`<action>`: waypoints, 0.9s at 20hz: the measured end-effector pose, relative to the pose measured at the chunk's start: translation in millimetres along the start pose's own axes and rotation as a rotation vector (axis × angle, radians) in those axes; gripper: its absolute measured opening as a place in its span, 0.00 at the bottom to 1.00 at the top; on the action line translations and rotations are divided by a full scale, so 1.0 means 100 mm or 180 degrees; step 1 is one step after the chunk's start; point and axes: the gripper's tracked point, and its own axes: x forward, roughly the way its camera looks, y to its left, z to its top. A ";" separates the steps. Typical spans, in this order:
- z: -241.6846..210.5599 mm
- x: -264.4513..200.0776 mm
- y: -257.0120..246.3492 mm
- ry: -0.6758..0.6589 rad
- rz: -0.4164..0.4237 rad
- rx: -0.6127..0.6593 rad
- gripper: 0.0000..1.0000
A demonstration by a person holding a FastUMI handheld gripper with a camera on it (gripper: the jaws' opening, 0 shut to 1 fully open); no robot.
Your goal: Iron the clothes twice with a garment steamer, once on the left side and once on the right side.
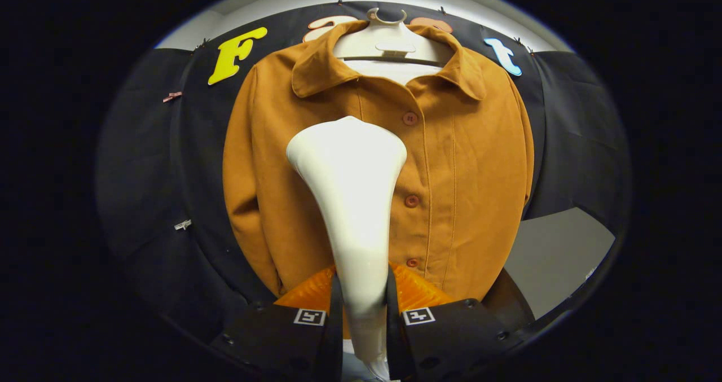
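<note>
Straight ahead, the gripper [361,308] has both fingers pressed against the slim handle of a white garment steamer [350,179], one on each flank of it, so the tongs are pinching the steamer and nothing else. From that grip the steamer runs away toward twelve o'clock, widening into a broad, rounded head whose smooth back faces the camera. The head stands in front of the chest of an orange-brown jacket [468,167]; whether it touches the cloth cannot be told. The jacket hangs beyond the fingers on a white hanger [388,38] at twelve o'clock, collar spread open, front buttoned. Its row of buttons [411,201] runs down just at three o'clock of the steamer head, so the head sits over the panel at nine o'clock of the placket. A sleeve hangs down at nine o'clock of the steamer, the other at three o'clock. Behind the jacket hangs the black cloth wall [146,162].
</note>
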 end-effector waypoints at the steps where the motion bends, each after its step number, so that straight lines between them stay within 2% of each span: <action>1: -0.07 0.04 -0.01 0.0065 -0.0025 0.0011 0.35; 8: -0.67 0.28 0.09 0.0577 -0.0019 0.0056 0.35; 18: -1.45 0.35 0.03 0.1193 -0.0017 0.0225 0.35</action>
